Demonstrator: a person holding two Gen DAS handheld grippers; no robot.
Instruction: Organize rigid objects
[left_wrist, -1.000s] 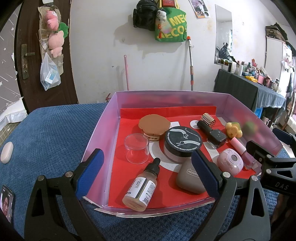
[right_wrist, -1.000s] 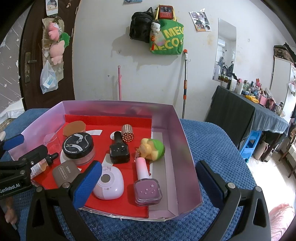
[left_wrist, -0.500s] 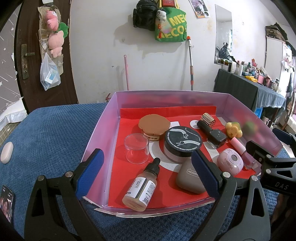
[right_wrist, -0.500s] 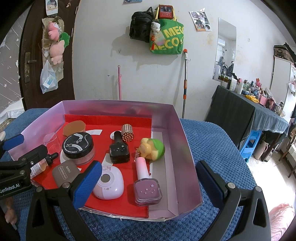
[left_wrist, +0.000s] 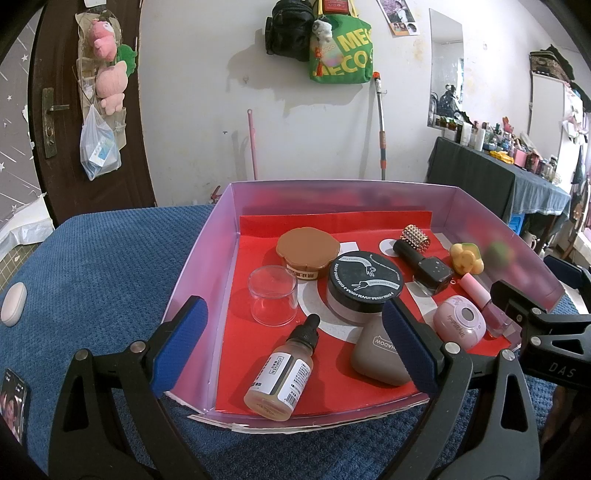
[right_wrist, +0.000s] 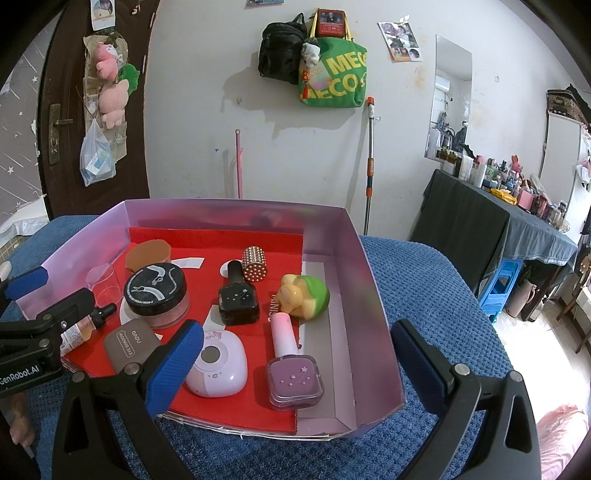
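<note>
A blue cloth (left_wrist: 92, 266) holds a purple tray (left_wrist: 207, 258). Left to right inside: glass cup (left_wrist: 272, 295), dropper bottle (left_wrist: 284, 369), black-lidded jar (left_wrist: 364, 286), purple polish bottle (right_wrist: 293, 369). Left gripper (left_wrist: 295, 347) and right gripper (right_wrist: 295, 365) hover spread wide, empty.

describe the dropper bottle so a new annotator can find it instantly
Find the purple-walled box with the red floor on the blue cloth. At its near left corner, just in front of the clear cup, the dropper bottle lies on its side. It is the only thing there with a black dropper cap, a beige fill and a white printed label.
</note>
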